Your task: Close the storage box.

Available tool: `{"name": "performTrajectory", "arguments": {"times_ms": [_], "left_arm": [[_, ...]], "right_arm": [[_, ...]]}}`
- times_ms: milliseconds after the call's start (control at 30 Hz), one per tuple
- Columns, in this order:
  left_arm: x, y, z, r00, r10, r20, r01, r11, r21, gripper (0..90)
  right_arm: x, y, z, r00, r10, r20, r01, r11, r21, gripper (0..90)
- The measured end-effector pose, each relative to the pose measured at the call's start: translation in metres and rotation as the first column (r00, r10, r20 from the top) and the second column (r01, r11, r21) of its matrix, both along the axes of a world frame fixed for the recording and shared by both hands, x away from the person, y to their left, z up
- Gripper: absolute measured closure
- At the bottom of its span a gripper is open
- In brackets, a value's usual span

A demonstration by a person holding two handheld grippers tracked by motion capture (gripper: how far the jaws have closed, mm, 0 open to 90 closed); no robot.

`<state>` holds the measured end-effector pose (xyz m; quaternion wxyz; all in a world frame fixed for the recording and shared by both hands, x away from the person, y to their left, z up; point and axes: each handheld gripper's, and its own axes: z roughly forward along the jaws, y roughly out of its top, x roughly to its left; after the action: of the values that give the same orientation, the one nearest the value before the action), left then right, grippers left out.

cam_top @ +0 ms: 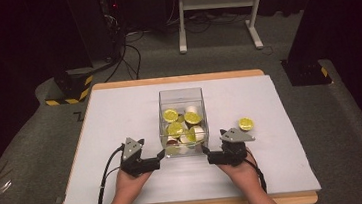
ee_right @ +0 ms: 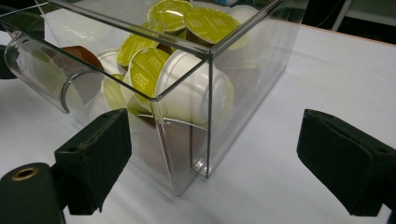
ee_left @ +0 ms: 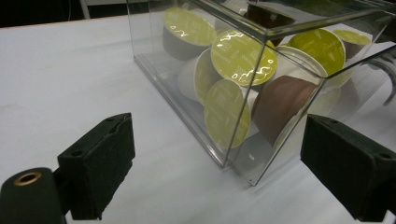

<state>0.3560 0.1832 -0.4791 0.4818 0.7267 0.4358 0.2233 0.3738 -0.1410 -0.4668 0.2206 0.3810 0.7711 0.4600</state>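
A clear plastic box (cam_top: 182, 116) filled with coffee capsules (cam_top: 177, 128) is seen on a white table (cam_top: 120, 118), directly ahead of and between two hand-held grippers. The left gripper (cam_top: 161, 155) is held with its jaws spread wide, nothing between them; the box's near corner (ee_left: 238, 163) is seen just in front of its pads. The right gripper (cam_top: 206, 151) is likewise held wide open and empty, with the opposite near corner (ee_right: 187, 177) just ahead. One loose capsule (cam_top: 245, 124) lies on the table beyond the right gripper, outside the box. Risk is judged as follows: the box walls are smooth and the corners angled, so pads closed on a corner could slip off. If the box is pushed unevenly from the two sides, it could be twisted or tipped, and capsules could be spilled through the open front slot (ee_right: 65, 91).
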Motion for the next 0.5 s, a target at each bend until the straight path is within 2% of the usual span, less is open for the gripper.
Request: {"name": "performTrajectory", "arguments": {"times_ms": [133, 267, 500], "left_arm": [[0.006, 0.001, -0.002, 1.0, 0.008, -0.002, -0.008, 0.9999, -0.01, 10.5], [0.011, 0.0, -0.003, 0.9999, 0.014, -0.007, -0.014, 0.9999, 0.003, 11.0], [0.02, -0.002, -0.004, 0.9997, 0.022, -0.012, -0.022, 0.9998, -0.003, 11.2]], "right_arm": [[0.006, 0.001, 0.0, 1.0, -0.008, 0.0, 0.008, 1.0, 0.002, 10.1], [0.01, 0.002, 0.0, 0.9999, -0.016, -0.002, 0.016, 0.9999, 0.004, 10.6], [0.019, 0.004, -0.001, 0.9996, -0.028, -0.007, 0.028, 0.9996, 0.008, 11.1]]}}
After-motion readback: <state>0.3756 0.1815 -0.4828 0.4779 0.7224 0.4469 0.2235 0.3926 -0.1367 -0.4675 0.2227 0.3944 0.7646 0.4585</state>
